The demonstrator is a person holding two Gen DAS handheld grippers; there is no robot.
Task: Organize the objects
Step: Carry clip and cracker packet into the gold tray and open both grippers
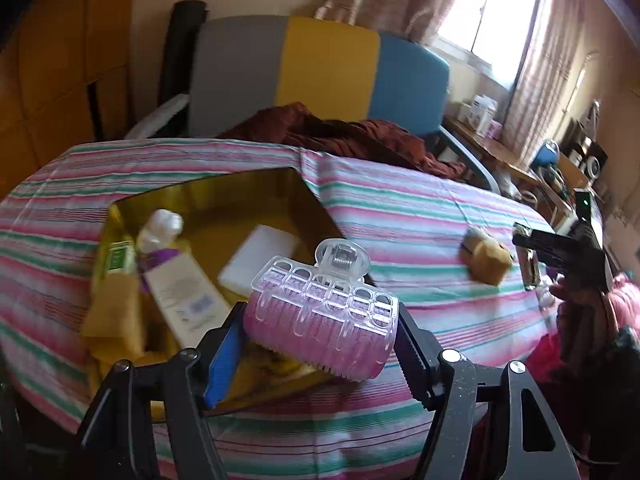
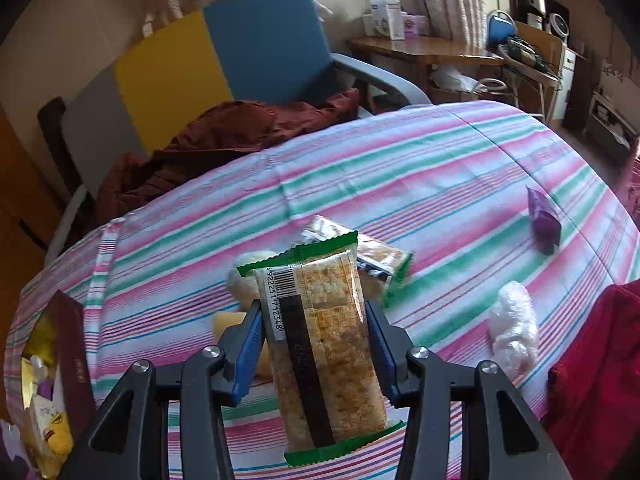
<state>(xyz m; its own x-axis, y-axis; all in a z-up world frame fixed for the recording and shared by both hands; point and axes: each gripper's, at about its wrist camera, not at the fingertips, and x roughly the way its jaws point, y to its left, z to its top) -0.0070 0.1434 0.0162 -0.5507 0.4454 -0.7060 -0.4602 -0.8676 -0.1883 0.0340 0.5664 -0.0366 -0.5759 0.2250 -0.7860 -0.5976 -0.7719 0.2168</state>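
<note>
My left gripper (image 1: 320,336) is shut on a pink brush with a clear claw clip (image 1: 320,312), held just above the near rim of a gold-lined box (image 1: 240,188). Inside the box lie a white block (image 1: 258,258), a small clear bottle (image 1: 160,230) and a white tube (image 1: 182,296). My right gripper (image 2: 314,332) is shut on a green-edged cracker packet (image 2: 320,340), lifted off the striped cloth (image 2: 420,184). A second cracker packet (image 2: 376,256) lies just behind it. In the left wrist view the right gripper (image 1: 532,252) hangs at the far right.
A purple packet (image 2: 542,220) and a clear wrapped bundle (image 2: 514,328) lie on the cloth at right. A brown lump (image 1: 486,254) sits near the right side. A dark red garment (image 2: 224,136) covers the chair behind. A red sleeve (image 2: 592,360) and a box corner (image 2: 68,344) flank the view.
</note>
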